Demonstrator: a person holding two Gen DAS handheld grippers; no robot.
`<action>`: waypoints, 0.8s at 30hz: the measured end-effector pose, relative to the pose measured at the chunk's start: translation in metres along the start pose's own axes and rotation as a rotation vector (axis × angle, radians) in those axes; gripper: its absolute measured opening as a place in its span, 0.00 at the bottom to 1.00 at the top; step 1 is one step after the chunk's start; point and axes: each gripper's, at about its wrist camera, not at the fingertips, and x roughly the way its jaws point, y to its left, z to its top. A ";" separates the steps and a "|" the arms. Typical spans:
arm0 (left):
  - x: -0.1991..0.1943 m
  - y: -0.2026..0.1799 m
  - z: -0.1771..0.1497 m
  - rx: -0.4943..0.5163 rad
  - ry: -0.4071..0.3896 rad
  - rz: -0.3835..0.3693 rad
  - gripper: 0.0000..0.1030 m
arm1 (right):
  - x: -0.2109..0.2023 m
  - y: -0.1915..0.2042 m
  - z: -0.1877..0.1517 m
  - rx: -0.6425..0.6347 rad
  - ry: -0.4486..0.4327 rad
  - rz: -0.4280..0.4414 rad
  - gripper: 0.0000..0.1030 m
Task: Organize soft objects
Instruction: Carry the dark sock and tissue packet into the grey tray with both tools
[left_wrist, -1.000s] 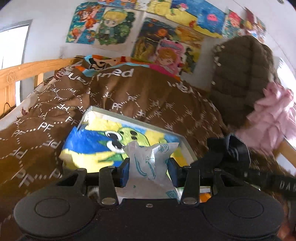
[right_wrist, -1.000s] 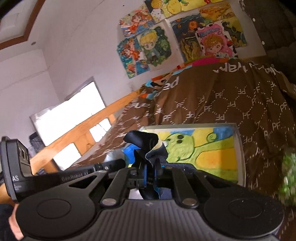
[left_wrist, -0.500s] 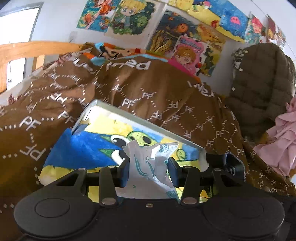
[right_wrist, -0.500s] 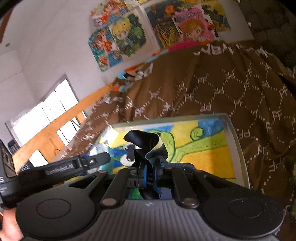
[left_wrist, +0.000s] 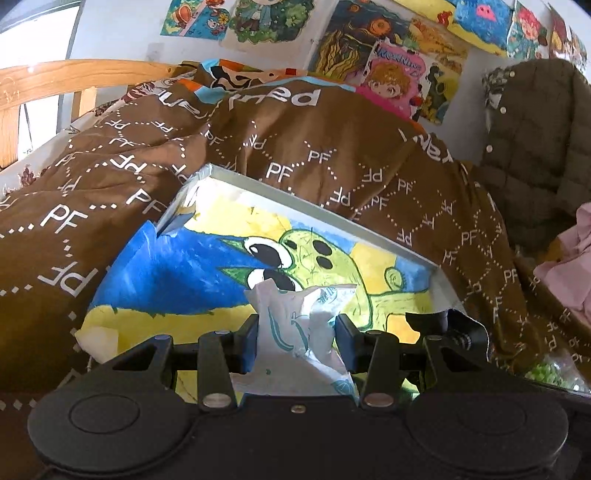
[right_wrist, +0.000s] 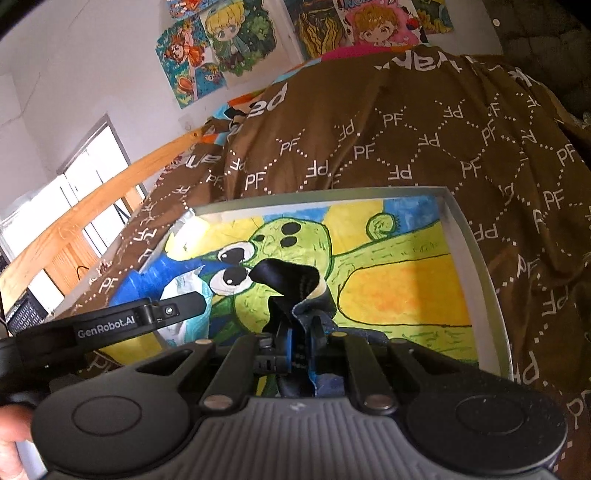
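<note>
1. A big brown blanket (left_wrist: 303, 155) with white "PF" letters covers the bed, far ahead of both sets of jaws.
2. A flat grey tray (right_wrist: 476, 266) lies on the blanket, just ahead of and below both grippers. A bright drawing (right_wrist: 402, 291) of a green creature on yellow and blue lines its bottom.
3. A dark puffy coat (left_wrist: 532, 147) hangs up and to the right of the left jaws, with pink cloth (left_wrist: 569, 266) below it.
4. The left gripper (left_wrist: 297, 341) has its jaws partway apart. They pinch a white tissue pack (left_wrist: 303, 332) with teal marks. The pack sticks out ahead of the jaws, over the tray.
5. The right gripper (right_wrist: 301, 339) has its jaws almost pressed together. They pinch a dark sock (right_wrist: 295, 284) with a pale patch. The sock flops forward past the jaws, over the drawing.
6. From the right camera, the left gripper and its pack sit just to the left of the right jaws.
</note>
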 end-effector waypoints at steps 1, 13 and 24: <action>0.001 0.000 0.000 -0.002 0.006 -0.001 0.45 | -0.001 0.001 0.000 -0.002 0.001 0.001 0.11; 0.007 -0.002 -0.005 0.004 0.049 0.006 0.52 | -0.004 0.001 0.001 -0.016 0.006 -0.013 0.22; -0.014 -0.003 0.004 -0.047 0.014 0.005 0.72 | -0.035 0.003 0.008 -0.046 -0.068 -0.055 0.59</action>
